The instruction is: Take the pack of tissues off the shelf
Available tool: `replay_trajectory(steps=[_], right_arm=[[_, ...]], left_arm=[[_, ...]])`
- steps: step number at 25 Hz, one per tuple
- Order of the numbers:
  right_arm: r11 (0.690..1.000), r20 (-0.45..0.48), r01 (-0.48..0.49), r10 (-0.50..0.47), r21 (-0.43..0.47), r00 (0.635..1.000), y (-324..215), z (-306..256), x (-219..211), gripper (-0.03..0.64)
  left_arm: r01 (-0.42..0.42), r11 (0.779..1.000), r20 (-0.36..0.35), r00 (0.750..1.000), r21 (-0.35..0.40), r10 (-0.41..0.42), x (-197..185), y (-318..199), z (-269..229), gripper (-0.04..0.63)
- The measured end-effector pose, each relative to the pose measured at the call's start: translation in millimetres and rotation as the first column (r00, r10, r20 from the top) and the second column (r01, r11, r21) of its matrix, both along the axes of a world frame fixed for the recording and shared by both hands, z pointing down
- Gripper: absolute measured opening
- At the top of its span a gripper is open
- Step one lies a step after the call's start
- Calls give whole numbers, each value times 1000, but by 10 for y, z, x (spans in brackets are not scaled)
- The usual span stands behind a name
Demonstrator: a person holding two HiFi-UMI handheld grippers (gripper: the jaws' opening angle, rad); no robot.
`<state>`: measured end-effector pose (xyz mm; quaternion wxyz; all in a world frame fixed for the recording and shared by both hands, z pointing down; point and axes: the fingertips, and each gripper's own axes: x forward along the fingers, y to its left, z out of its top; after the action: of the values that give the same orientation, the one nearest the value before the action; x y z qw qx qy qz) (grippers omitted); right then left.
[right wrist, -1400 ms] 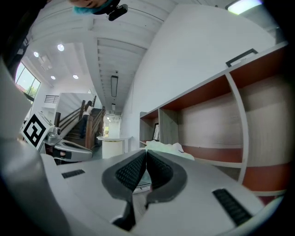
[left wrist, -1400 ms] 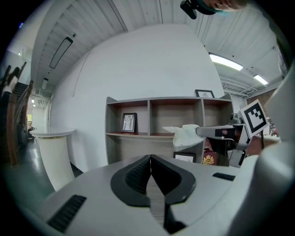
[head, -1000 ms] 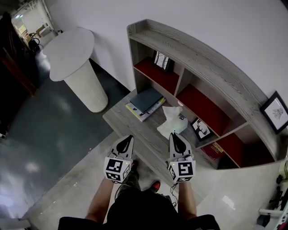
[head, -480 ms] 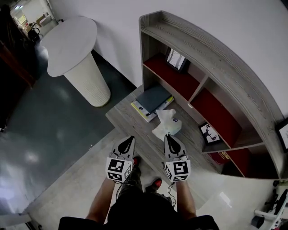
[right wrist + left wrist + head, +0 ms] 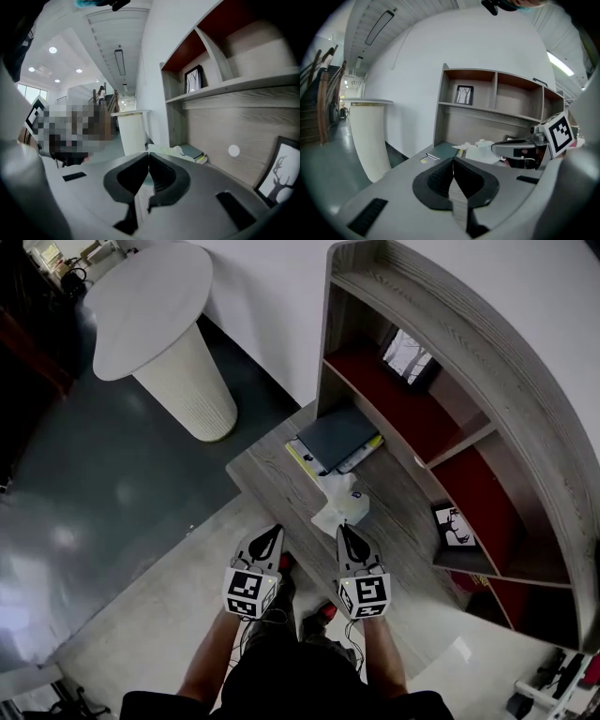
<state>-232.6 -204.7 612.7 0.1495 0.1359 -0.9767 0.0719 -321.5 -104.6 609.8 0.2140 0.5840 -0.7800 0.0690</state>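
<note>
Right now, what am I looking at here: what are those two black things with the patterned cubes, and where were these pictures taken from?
No robot: a person holds a hand tool in each hand, the left gripper and the right gripper. One picture looks down from a head camera; the other two come from cameras riding on each gripper. Both pairs of fingers are shut and empty. On the shelf lie a pack of tissues and stacked books.

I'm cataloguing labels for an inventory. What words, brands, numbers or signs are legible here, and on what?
No text is readable.
Pack of tissues: a small blue mark, too small to read.
Red item low in the shelf: pale print, too blurred.
Left hand-held gripper and right hand-held gripper: square markers only, no words.
</note>
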Motion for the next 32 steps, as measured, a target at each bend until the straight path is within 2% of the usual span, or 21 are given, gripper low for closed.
replay_trajectory(steps=[14, 32], right_arm=[[998, -126, -1, -7, -60, 992, 4, 772, -139, 31], [998, -248, -46, 32, -51, 968, 51, 1326, -2, 32]], left_arm=[[-17, 996, -76, 997, -83, 10, -85, 3, 539, 8], [-85, 992, -106, 992, -97, 74, -8, -55, 708, 8]])
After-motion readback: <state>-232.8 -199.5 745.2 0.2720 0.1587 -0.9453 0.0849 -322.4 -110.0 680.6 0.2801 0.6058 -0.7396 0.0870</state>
